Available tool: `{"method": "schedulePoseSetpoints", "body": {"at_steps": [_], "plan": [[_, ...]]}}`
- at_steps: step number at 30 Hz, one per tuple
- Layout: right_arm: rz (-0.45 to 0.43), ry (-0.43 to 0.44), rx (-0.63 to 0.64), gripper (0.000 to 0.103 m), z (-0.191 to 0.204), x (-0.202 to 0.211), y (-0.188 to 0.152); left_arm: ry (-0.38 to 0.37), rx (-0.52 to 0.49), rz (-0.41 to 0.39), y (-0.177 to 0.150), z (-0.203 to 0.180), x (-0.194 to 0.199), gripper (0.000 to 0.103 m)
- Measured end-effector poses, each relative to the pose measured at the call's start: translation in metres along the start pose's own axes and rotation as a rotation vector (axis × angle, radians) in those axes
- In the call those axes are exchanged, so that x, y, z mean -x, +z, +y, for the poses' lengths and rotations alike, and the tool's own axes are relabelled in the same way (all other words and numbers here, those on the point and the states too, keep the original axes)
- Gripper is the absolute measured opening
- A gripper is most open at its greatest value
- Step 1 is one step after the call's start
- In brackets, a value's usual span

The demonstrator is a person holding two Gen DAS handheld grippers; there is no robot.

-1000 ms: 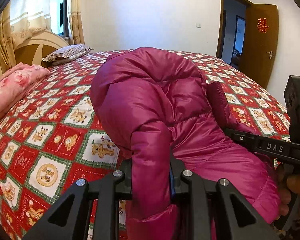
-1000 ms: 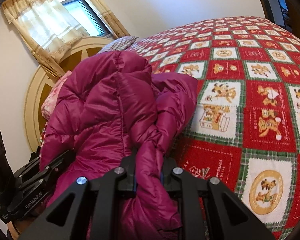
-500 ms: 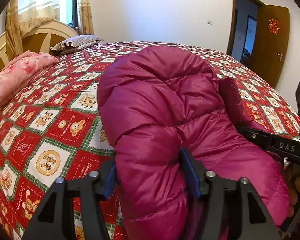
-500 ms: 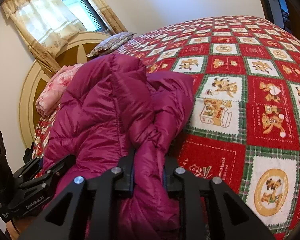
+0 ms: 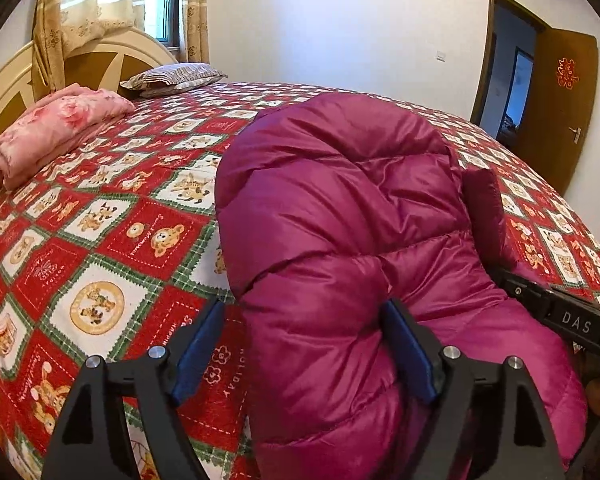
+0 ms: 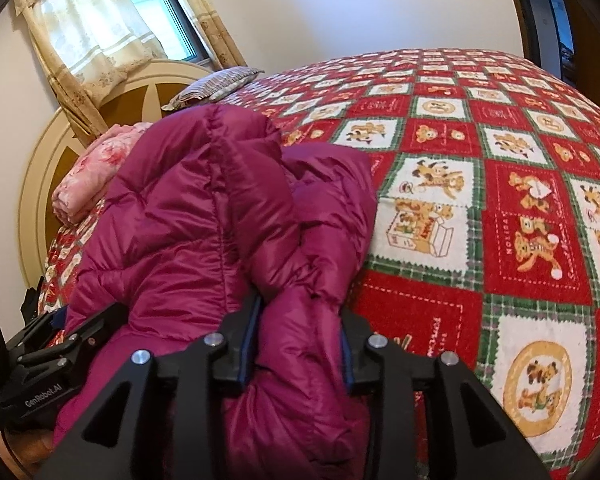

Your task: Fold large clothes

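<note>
Left tool (image 5: 302, 354) spread wide, its pads flanking the magenta down jacket (image 5: 340, 216) ungripped; right tool (image 6: 298, 350) partly parted around a bunched fold. Jacket heaped at the bed's (image 5: 112, 240) near edge, long axis running away from both tools.

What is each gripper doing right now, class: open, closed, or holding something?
Left gripper: open, fingers spread around the magenta down jacket.
Right gripper: partly open, jacket fold loosely between its fingers.
</note>
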State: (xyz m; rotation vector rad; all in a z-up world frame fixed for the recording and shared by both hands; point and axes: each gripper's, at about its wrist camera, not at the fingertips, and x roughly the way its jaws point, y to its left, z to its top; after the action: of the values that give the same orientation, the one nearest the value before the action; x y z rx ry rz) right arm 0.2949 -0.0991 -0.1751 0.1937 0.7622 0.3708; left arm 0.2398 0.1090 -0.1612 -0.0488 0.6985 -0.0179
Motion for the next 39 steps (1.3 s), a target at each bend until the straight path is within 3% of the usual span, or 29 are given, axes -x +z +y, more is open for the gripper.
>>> {"method": "schedulePoseSetpoints", "body": {"at_steps": [14, 17, 19, 21, 23, 30, 34, 37, 39], "plan": [[0.016, -0.032, 0.023, 0.04, 0.005, -0.005, -0.001, 0.003, 0.015, 0.0, -0.001, -0.001, -0.004, 0.083], [0.002, -0.091, 0.055, 0.047, 0.011, 0.004, 0.003, 0.06, -0.008, 0.001, 0.004, -0.004, 0.007, 0.083], [-0.026, -0.134, 0.056, 0.047, 0.019, 0.027, 0.007, 0.14, -0.002, -0.041, 0.011, -0.005, 0.034, 0.083], [-0.077, -0.185, 0.079, 0.05, 0.029, 0.06, 0.011, 0.174, 0.039, -0.121, 0.021, -0.001, 0.081, 0.083], [-0.169, -0.232, 0.106, 0.075, 0.042, 0.109, 0.011, 0.183, 0.056, -0.207, 0.024, 0.004, 0.128, 0.083], [-0.331, -0.322, 0.16, 0.077, 0.096, 0.265, -0.034, 0.237, 0.05, -0.441, 0.0, 0.012, 0.299, 0.083], [-0.402, -0.318, 0.184, 0.081, 0.125, 0.319, -0.066, 0.206, 0.059, -0.47, -0.023, 0.014, 0.335, 0.091], [-0.43, -0.331, 0.248, 0.08, 0.142, 0.318, -0.066, 0.187, 0.036, -0.417, -0.017, 0.011, 0.327, 0.091], [-0.432, -0.322, 0.24, 0.08, 0.143, 0.316, -0.064, 0.188, 0.04, -0.429, -0.021, 0.011, 0.327, 0.091]]}}
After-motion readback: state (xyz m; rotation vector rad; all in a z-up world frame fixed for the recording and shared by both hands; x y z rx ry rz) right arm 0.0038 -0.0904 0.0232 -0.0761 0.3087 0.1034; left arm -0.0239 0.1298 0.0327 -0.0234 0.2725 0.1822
